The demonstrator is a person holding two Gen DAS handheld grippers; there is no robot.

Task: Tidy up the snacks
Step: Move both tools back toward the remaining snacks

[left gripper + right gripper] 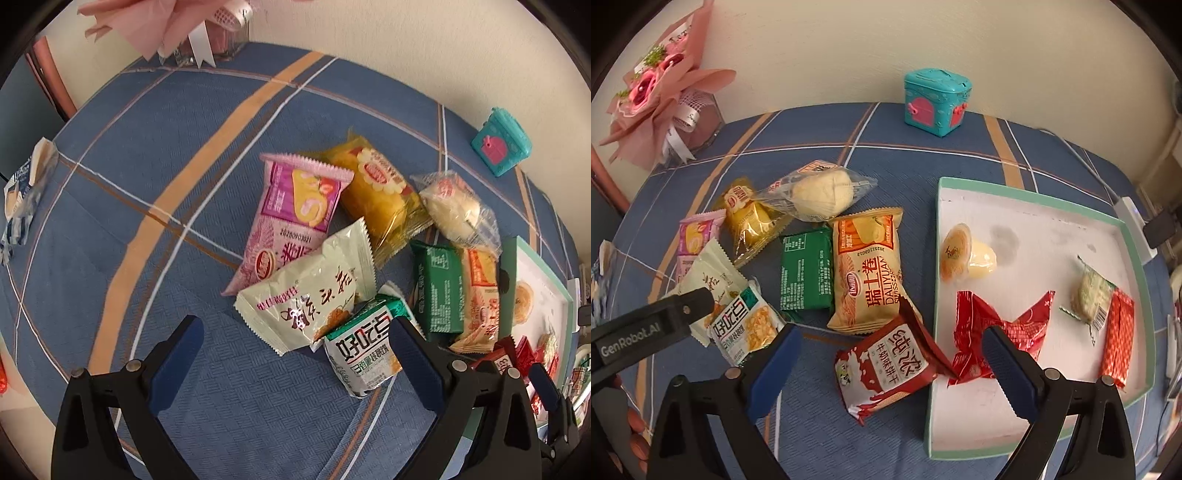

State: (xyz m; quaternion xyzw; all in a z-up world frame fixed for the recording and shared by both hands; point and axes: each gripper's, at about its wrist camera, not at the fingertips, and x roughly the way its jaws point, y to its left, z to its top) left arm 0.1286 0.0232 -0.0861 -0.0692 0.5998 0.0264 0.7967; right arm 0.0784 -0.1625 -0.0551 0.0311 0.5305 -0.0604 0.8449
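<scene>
Several snack packets lie heaped on the blue checked tablecloth [147,155]. My left gripper [295,347] hangs open over the cloth, its right finger beside a green-and-white biscuit packet [364,354], with a pale green packet [314,295] just beyond. My right gripper [892,358] is open and straddles a red-and-white packet [886,365] that lies against the rim of a white tray [1052,251]; the pads do not touch it. In the tray are a jelly cup [956,254], a red wrapper [997,317], a pale sweet [1089,291] and an orange-red stick [1117,332].
Farther back lie a pink packet [291,218], a yellow cake [380,192], a wrapped bun [454,206], a green packet [805,273] and a beige roll packet [868,273]. A teal toy box [936,99] and a pink bouquet [661,92] stand by the wall.
</scene>
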